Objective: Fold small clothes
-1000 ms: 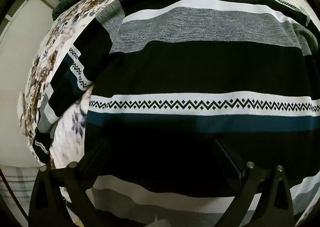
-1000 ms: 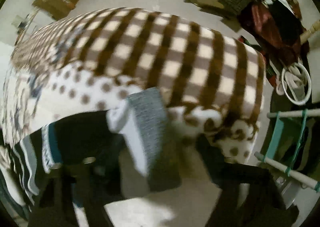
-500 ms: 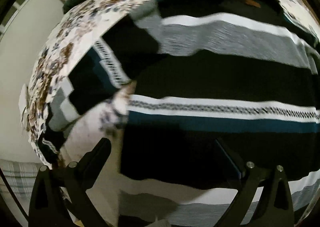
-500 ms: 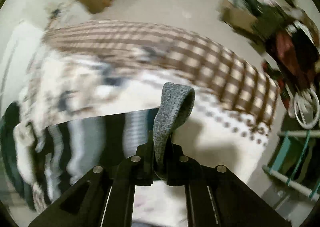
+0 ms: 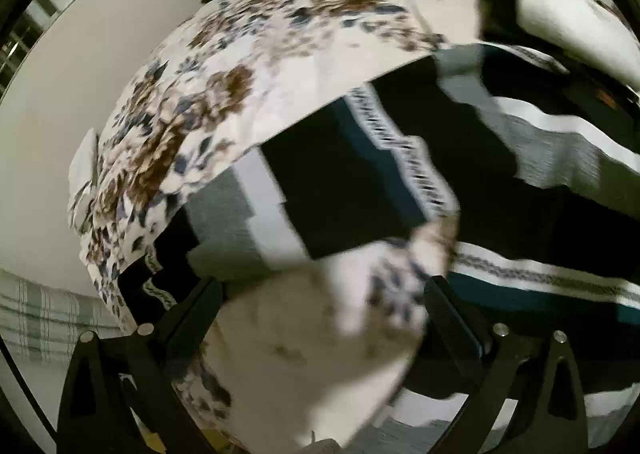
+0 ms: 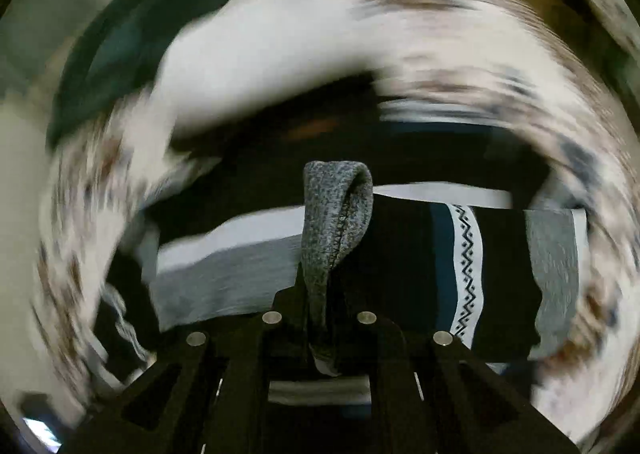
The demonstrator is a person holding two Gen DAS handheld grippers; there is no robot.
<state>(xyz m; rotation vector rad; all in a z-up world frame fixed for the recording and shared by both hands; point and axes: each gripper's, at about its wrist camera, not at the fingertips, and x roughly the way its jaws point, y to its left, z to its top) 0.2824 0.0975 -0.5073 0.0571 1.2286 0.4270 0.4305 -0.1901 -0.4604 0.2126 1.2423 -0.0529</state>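
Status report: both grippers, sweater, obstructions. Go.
Right gripper shut on grey cuff. Left gripper open over floral bedspread, empty. Striped sweater flat on bed. Nothing seen blocking.

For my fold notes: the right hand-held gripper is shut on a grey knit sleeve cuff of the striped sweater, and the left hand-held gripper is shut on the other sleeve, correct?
Not quite. The right hand-held gripper is shut on the grey knit sleeve cuff of the striped sweater, but the left wrist view shows the left hand-held gripper open, holding nothing, over the floral bedsheet.
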